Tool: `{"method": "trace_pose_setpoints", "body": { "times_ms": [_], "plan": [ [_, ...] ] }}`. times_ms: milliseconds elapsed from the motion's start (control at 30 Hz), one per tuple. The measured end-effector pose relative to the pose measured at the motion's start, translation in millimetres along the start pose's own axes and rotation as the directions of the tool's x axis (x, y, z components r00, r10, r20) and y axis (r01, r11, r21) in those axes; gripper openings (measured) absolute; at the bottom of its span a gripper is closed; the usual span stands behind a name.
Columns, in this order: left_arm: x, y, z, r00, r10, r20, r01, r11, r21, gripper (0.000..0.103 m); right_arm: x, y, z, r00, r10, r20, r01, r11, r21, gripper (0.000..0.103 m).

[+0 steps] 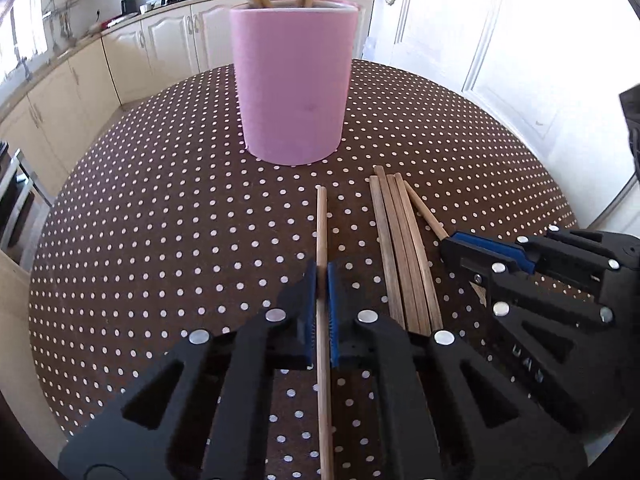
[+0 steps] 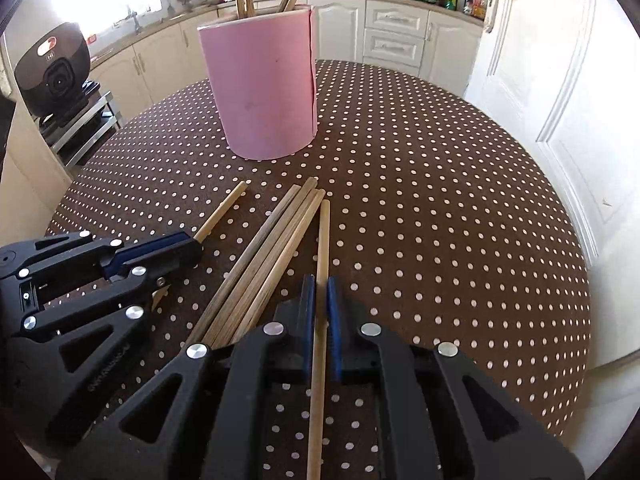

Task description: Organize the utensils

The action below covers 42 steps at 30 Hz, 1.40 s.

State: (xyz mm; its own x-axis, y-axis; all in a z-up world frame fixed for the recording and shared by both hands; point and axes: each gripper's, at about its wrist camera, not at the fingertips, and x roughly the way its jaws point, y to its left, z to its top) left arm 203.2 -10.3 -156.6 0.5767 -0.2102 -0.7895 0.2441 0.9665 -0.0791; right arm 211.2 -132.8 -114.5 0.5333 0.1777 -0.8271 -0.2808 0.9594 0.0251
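Note:
A pink cylindrical holder (image 1: 294, 80) (image 2: 262, 84) stands upright at the far side of the dotted brown table (image 1: 160, 200), with several chopsticks leaning inside it. My left gripper (image 1: 322, 274) (image 2: 196, 244) is shut on a single light chopstick (image 1: 321, 224) lying on the cloth. To its right, a bundle of several darker chopsticks (image 1: 400, 248) (image 2: 264, 264) lies loose between the two grippers. My right gripper (image 2: 320, 280) (image 1: 450, 240) is shut on another light chopstick (image 2: 323, 236) at the bundle's right side. Both held sticks point toward the holder.
The round table's edge (image 2: 576, 264) curves close on the right, beside a white door (image 2: 540, 80). Cream kitchen cabinets (image 1: 132, 48) run along the back and left. A dark appliance (image 2: 52, 68) sits on a rack to the left of the table.

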Motion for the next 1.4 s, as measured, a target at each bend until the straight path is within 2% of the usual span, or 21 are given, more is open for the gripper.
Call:
{"method": "trace_pose_setpoints", "body": {
  "times_ms": [167,300,533,733,1100,1400],
  "plan": [
    [-0.5,12.2,-2.3,1.0,-0.03,0.003,0.03,0.999,-0.045,0.006,4.1,-4.9,6.4,0.999,0.042,-0.026,-0.042,0.999,0.009,0.009],
    [-1.9,14.9,-5.0,0.999,-0.025,0.019,0.026,0.998,-0.052,0.006,4.1,-4.7,4.7,0.999,0.03,-0.014,-0.029,0.999,0.022,0.005],
    [-3.1,19.0,-7.5,0.999,0.006,0.046,-0.002,0.998,-0.07,0.006,-2.9,-13.1,-4.4,0.998,0.052,0.021,-0.054,0.993,0.105,0.005],
    [-12.6,25.1,-4.2,0.995,0.002,0.096,0.006,0.996,-0.087,0.006,-8.3,-21.4,-8.1,0.997,0.064,0.043,-0.069,0.987,0.144,0.005],
    [-38.1,27.3,-2.5,0.981,-0.021,0.192,0.04,0.995,-0.097,0.006,-32.4,-27.2,-6.0,0.984,0.075,0.161,-0.105,0.977,0.185,0.005],
    [-56.8,20.9,15.4,0.961,0.0,0.277,0.022,0.997,-0.077,0.006,-61.6,-23.7,1.6,0.947,0.052,0.318,-0.12,0.973,0.197,0.005]
  ]
}}
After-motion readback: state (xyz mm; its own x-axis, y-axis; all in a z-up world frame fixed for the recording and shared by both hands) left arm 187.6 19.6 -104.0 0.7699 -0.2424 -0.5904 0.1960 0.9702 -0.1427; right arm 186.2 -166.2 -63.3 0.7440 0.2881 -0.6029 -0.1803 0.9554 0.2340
